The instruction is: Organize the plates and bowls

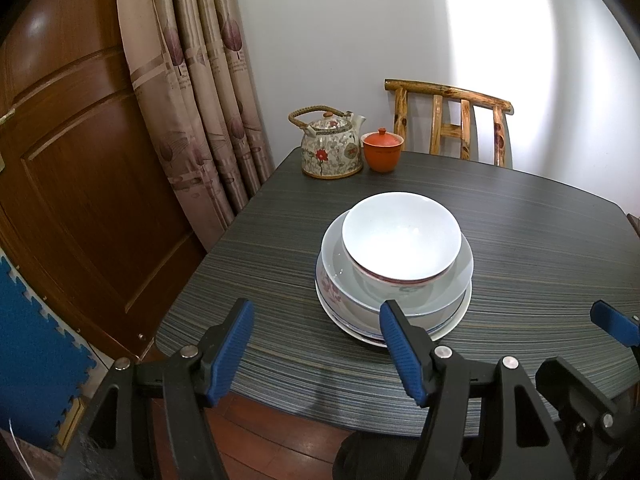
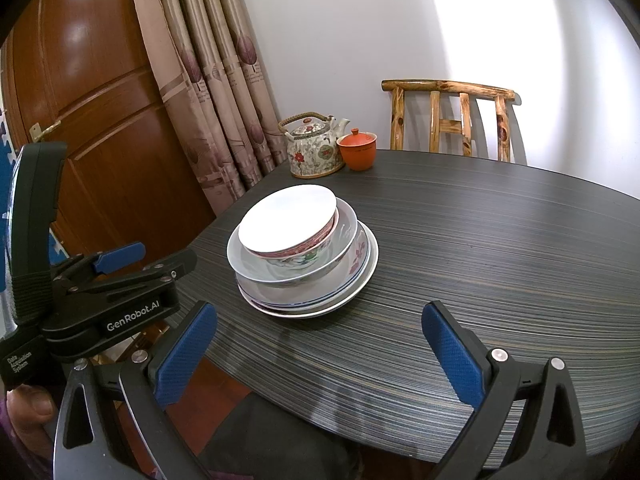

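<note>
From my left hand-held gripper (image 1: 316,344), jaws wide and empty, the stack of bowls and plates (image 1: 394,268) sits dead centre, just ahead on the tabletop (image 1: 540,240). My right hand-held gripper (image 2: 320,356), also wide and empty, sees the stack upper left, so left looks nearer.

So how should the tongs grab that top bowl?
Pinch the top bowl by its near rim, one pad inside and one outside, coming from above on your side. It sits upright and open in the stack, its thin rim clear of the dish below; its rounded wall looks too wide.
</note>
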Motion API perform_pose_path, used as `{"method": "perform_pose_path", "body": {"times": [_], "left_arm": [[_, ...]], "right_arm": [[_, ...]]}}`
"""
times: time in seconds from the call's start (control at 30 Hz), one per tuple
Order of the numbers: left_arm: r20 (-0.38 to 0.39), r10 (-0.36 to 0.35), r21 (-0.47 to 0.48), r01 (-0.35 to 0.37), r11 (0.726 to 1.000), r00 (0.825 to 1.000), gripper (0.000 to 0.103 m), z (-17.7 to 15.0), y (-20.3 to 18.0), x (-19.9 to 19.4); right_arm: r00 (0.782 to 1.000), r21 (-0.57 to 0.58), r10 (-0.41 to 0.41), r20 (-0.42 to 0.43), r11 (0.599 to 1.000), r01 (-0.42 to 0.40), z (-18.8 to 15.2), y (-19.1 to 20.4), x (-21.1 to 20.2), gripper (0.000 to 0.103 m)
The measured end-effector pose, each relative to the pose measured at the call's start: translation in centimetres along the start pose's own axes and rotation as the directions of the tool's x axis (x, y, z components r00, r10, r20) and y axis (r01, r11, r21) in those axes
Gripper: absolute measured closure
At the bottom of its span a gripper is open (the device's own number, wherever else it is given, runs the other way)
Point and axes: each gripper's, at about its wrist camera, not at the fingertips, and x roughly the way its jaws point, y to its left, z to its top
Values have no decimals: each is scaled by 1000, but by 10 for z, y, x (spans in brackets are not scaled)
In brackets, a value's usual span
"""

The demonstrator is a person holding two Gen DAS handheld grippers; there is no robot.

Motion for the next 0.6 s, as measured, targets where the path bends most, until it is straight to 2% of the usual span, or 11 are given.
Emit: {"method": "perform_pose_path", "body": {"times": [0.6], "left_arm": [[-4, -3, 2, 3, 1000, 1000, 36, 1, 1, 3]], "right_arm": [[1000, -1, 0, -4, 1000, 0, 1, 1, 0, 1]]}}
